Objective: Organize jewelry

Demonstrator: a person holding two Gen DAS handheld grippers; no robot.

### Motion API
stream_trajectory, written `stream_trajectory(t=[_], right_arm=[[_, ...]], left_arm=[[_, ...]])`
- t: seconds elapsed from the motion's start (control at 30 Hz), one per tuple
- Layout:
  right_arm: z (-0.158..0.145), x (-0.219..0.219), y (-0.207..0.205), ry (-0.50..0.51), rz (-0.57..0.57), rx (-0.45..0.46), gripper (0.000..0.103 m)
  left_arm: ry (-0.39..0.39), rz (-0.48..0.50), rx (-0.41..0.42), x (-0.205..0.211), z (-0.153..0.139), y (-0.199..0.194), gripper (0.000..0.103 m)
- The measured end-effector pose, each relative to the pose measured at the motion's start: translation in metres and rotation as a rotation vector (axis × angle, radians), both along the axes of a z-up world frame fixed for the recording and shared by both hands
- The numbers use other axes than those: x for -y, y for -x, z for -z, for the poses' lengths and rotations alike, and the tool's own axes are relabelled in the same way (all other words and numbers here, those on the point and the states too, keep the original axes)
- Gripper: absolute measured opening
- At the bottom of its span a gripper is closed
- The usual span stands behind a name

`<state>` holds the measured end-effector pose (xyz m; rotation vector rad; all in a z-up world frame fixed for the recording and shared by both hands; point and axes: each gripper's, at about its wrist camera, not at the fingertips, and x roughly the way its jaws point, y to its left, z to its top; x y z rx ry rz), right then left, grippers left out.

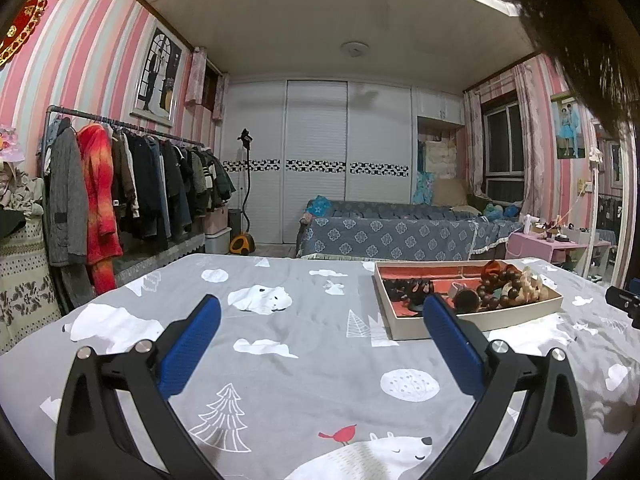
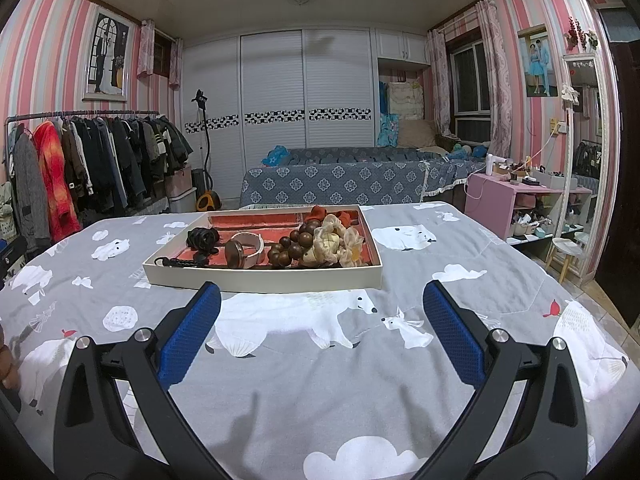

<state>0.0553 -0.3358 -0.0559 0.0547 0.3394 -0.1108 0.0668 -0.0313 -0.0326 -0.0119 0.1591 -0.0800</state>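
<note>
A shallow cream box with a red lining (image 2: 256, 280) lies on the grey bear-print bedspread (image 2: 320, 380). It holds a brown wooden bead bracelet (image 2: 294, 246), cream scrunchies (image 2: 336, 246), a white band with a round brown disc (image 2: 244, 250), black hair ties (image 2: 202, 238) and a black braided cord (image 2: 180, 261). My right gripper (image 2: 322, 308) is open and empty, just in front of the box. In the left wrist view the box (image 1: 480, 318) sits right of centre. My left gripper (image 1: 322, 320) is open and empty, its right finger overlapping the box's near left corner.
A clothes rack (image 1: 132, 184) stands to the left. A sofa with a blue patterned cover (image 2: 340, 180) stands beyond the bed. A pink side table with clutter (image 2: 508, 192) and a standing mirror (image 2: 584, 152) are at the right. A garment steamer (image 2: 206, 196) stands by the white wardrobe.
</note>
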Motion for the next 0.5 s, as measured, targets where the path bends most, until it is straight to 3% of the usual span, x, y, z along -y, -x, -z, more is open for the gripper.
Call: stream_trajectory(t=[0.5], right_arm=[[0.0001, -0.0004, -0.0003, 0.002, 0.0, -0.001, 0.098]], left_arm=[[0.006, -0.005, -0.004, -0.0034, -0.0005, 0.0007, 0.099]])
